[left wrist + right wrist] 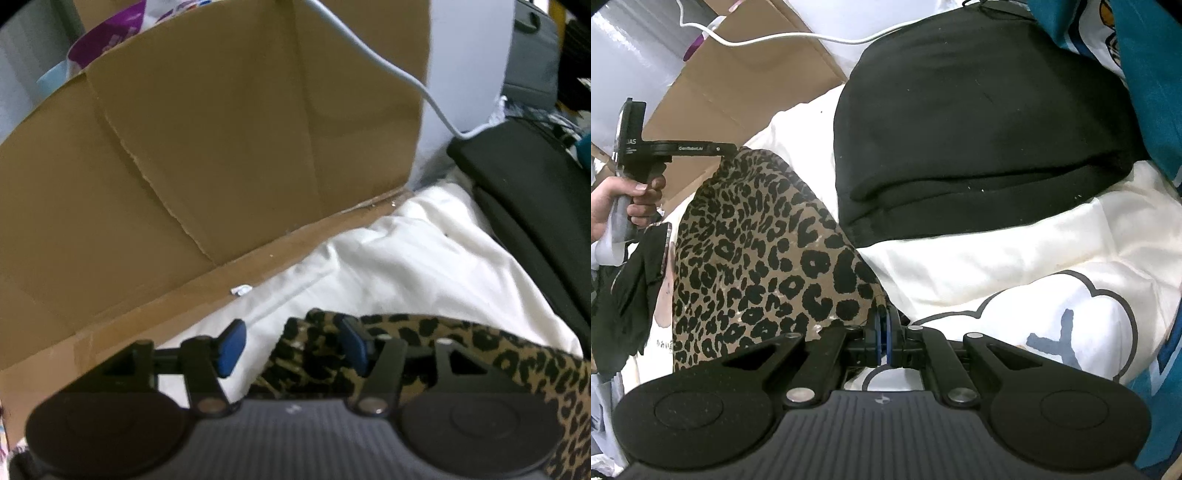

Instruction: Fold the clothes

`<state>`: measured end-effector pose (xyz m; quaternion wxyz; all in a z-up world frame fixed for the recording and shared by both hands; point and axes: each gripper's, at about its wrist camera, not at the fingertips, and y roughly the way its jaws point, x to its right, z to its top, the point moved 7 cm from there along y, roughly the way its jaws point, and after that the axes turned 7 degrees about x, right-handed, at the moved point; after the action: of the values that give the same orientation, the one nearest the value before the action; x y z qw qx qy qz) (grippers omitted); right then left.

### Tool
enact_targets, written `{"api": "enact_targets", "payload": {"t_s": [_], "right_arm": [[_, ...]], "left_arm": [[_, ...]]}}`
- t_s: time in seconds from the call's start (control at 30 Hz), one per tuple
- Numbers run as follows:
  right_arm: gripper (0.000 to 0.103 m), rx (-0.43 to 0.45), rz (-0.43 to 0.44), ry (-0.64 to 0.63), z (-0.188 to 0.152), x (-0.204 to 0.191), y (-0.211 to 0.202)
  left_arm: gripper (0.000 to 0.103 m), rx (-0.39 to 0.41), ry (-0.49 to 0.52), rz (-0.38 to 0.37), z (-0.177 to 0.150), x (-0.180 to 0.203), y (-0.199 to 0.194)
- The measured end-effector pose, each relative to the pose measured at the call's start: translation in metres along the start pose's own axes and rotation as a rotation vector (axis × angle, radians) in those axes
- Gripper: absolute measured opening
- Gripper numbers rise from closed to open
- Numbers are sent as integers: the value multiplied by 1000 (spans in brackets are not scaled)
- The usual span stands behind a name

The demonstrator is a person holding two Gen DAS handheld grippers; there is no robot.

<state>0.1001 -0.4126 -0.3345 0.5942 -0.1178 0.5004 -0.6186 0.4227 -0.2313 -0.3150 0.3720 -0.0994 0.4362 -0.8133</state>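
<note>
Leopard-print garment (pixel 757 251) hangs spread between the two tools above the white bedding (pixel 997 251), beside a folded black garment (pixel 979 129). It looks thin, light and limp, likely to sag and slide unless held by its corners or hem. The right gripper (pixel 884 341) is clenched on its lower corner, while the left gripper (pixel 291 349) stands spread, cloth draped at one blue pad.

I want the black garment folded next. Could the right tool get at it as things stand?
Probably not right away: the right tool is shut on a corner of the leopard-print cloth. The black garment lies uncovered just ahead on the white bedding.
</note>
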Motion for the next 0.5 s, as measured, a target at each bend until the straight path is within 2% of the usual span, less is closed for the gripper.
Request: {"api": "enact_targets", "payload": {"t_s": [0.1, 0.27, 0.43, 0.5], "right_arm": [[0, 0, 4, 3, 0, 1, -1], [0, -1, 2, 6, -1, 1, 0], [0, 1, 5, 4, 0, 2, -2], [0, 5, 6, 2, 1, 1, -4]], "left_arm": [[64, -8, 10, -43, -4, 3, 1], [64, -51, 74, -60, -18, 14, 15], [50, -24, 91, -45, -17, 16, 12], [47, -8, 127, -34, -13, 18, 5]]}}
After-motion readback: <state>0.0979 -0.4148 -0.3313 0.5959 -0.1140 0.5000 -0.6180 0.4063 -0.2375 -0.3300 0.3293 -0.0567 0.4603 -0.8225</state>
